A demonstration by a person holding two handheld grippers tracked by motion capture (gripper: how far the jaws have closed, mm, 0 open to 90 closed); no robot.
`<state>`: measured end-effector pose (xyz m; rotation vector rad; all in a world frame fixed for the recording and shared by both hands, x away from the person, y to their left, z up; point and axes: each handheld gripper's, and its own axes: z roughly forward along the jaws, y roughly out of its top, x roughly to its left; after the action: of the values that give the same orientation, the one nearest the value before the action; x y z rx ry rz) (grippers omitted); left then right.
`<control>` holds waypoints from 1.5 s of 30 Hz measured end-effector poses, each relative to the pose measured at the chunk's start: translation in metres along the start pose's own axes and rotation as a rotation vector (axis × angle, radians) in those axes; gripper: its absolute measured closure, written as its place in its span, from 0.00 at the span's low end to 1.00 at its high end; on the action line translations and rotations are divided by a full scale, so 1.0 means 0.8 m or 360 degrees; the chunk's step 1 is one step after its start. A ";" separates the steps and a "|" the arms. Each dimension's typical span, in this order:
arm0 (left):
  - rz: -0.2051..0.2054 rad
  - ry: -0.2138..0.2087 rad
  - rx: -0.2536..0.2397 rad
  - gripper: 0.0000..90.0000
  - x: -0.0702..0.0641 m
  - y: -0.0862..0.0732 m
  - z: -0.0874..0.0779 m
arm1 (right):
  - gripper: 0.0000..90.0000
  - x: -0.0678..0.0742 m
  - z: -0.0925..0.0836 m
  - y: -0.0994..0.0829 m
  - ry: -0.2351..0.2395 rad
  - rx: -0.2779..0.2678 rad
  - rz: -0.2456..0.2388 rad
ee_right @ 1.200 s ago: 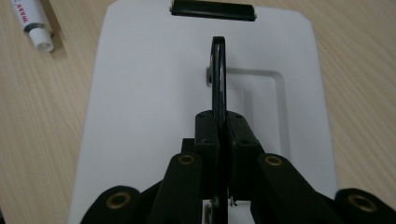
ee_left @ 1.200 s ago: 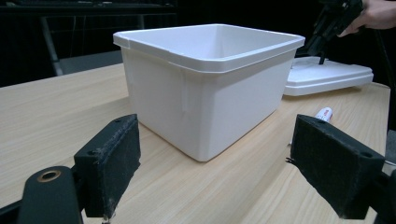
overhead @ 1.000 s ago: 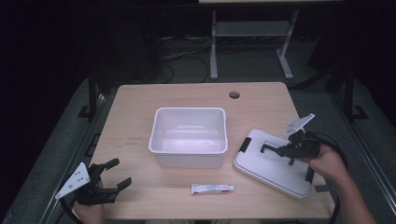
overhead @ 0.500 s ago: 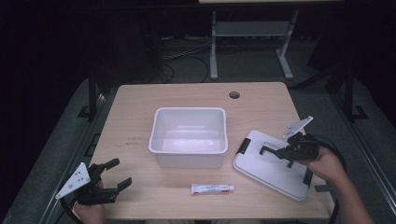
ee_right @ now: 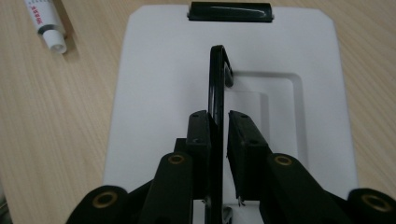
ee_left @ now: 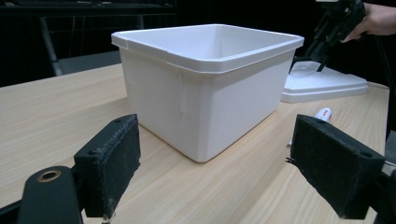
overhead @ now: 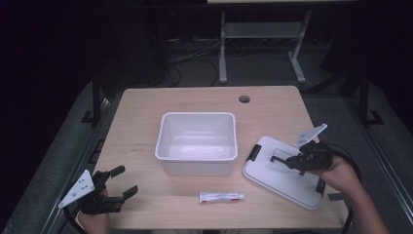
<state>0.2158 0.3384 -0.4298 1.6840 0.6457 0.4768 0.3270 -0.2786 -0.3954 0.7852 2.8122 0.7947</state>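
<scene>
- Lid [overhead: 287, 175], a flat white plastic rectangle with black latches and a thin black swing handle [overhead: 278, 157], lies on the light wooden table [overhead: 146, 112] to the right of the tub in the high view. The right gripper [overhead: 281, 159] hovers over it with the raised handle between its jaws.
- High view again: the white rectangular plastic tub [overhead: 197, 144] stands mid-table with nothing inside. A small white tube [overhead: 221, 197] lies just in front of it. The left gripper [overhead: 117, 185] rests near the table's front left corner, jaws spread wide and holding nothing.
- Left gripper view: the tub [ee_left: 205, 84] stands upright ahead, between the open jaws, apart from them. The lid [ee_left: 324, 84] lies beyond.
- Right gripper view: the handle [ee_right: 215, 93] stands on edge between the jaws, which have just been opening; a slim gap shows on its right side.
</scene>
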 end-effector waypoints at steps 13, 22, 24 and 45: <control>0.0002 0.0000 -0.0002 0.17 0.000 0.000 -0.001 | 0.72 0.025 -0.001 0.015 -0.0007 -0.0026 -0.0083; 0.0006 -0.0002 -0.0002 0.17 0.000 0.001 -0.001 | 0.72 0.037 -0.011 0.025 -0.0008 -0.0065 -0.0129; 0.0006 0.0000 -0.0003 0.17 0.000 0.001 -0.001 | 0.71 0.041 -0.010 0.028 -0.0003 -0.0069 -0.0151; 0.0009 -0.0005 -0.0005 0.17 0.000 0.001 -0.002 | 0.67 0.089 0.027 0.061 0.0133 -0.0049 -0.0325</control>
<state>0.2151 0.3392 -0.4288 1.6838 0.6379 0.4788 0.2928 -0.1968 -0.3871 0.4601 2.8842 0.8521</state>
